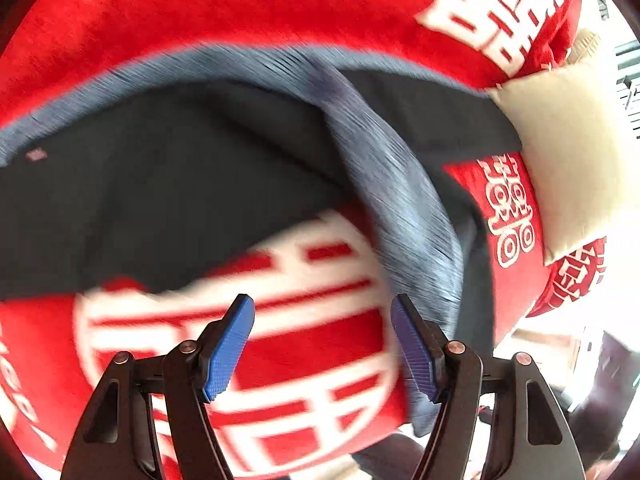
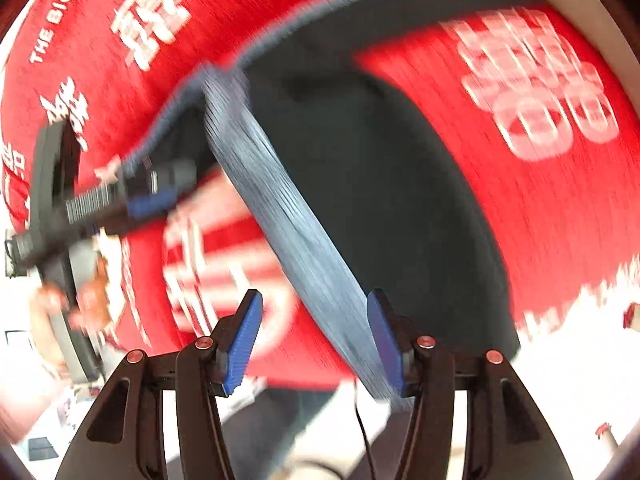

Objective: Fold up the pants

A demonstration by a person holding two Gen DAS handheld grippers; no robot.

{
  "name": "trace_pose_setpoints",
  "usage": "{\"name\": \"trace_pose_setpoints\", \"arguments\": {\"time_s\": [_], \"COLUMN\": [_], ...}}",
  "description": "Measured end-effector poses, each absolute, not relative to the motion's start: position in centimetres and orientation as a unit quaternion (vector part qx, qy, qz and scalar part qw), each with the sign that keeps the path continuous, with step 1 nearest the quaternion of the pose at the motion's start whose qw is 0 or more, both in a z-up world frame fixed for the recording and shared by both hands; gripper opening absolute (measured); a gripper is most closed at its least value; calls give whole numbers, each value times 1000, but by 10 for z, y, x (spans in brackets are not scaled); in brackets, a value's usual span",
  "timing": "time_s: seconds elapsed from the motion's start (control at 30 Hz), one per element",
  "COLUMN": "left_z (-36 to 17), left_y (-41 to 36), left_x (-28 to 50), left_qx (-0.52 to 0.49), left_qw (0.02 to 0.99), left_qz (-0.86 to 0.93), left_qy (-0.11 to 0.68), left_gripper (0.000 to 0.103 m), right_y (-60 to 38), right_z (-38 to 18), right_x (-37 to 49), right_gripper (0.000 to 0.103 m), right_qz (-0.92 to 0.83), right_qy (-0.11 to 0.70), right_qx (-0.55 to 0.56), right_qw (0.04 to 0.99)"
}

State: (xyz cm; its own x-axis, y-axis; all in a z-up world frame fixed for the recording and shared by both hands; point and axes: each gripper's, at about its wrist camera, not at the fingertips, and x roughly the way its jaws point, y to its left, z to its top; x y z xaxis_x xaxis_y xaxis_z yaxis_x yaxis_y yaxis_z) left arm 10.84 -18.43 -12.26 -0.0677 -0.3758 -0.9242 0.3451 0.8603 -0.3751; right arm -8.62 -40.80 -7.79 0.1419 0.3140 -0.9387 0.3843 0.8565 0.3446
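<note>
Dark grey pants lie spread on a red blanket with white characters. A lighter blue-grey band of the pants runs down toward the bed's near edge. My left gripper is open and empty above the blanket, just left of that band. In the right wrist view the pants and the band pass between and beyond my right gripper, which is open and empty. The left gripper shows at the left there, blurred.
A beige pillow lies at the right of the blanket. A white edge shows at the top right in the right wrist view. The floor below the bed edge holds a black cable. Both views are motion-blurred.
</note>
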Motion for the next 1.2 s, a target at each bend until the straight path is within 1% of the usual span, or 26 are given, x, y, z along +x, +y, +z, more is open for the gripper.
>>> {"name": "trace_pose_setpoints", "arguments": {"time_s": [0.13, 0.23, 0.43, 0.53, 0.57, 0.6, 0.63, 0.67, 0.7, 0.73, 0.77, 0.83, 0.87, 0.9, 1.07, 1.2], "left_z": [-132, -137, -156, -159, -158, -157, -157, -157, -156, -156, -154, -145, -137, -128, -95, -85], "left_y": [-212, -226, -244, -247, -248, -249, -248, -248, -249, -253, -254, -255, -253, -252, -248, -258], "left_x": [88, 77, 76, 74, 73, 73, 73, 73, 73, 73, 74, 77, 78, 80, 100, 120], "left_qx": [-7, 9, 43, 61, 68, 68, 64, 62, 60, 56, 49, 33, 24, 15, -24, -32], "left_qw": [678, 679, 674, 678, 680, 680, 679, 678, 677, 672, 664, 662, 662, 661, 671, 684], "left_qz": [-251, -241, -242, -253, -259, -266, -274, -280, -288, -301, -309, -324, -333, -342, -353, -342], "left_qy": [691, 693, 697, 687, 683, 680, 678, 677, 674, 675, 679, 675, 671, 668, 652, 643], "left_gripper": [72, 72, 72, 72, 72, 72, 71, 66, 45, 31, 20, 20, 14, 11, 11, 11], "right_y": [-433, -445, -447, -445, -441, -439, -438, -437, -436, -435, -435, -442, -446, -451, -492, -531], "right_z": [-108, -133, -162, -166, -167, -165, -164, -163, -163, -160, -155, -129, -118, -105, -42, -13], "right_x": [-140, -163, -188, -187, -184, -183, -180, -180, -178, -179, -178, -174, -173, -169, -131, -91], "right_gripper": [58, 58, 58, 58, 55, 47, 41, 24, 3, 3, 3, 3, 3, 3, 3, 3], "right_qz": [-9, -8, -14, -22, -21, -20, -21, -22, -25, -31, -32, -24, -20, -16, -6, -6], "right_qy": [690, 701, 673, 637, 622, 609, 602, 602, 603, 602, 592, 573, 567, 560, 528, 514], "right_qx": [301, 337, 398, 426, 438, 446, 449, 448, 449, 450, 457, 460, 455, 452, 417, 386], "right_qw": [658, 629, 623, 642, 649, 655, 660, 660, 659, 659, 663, 678, 686, 695, 740, 766]}}
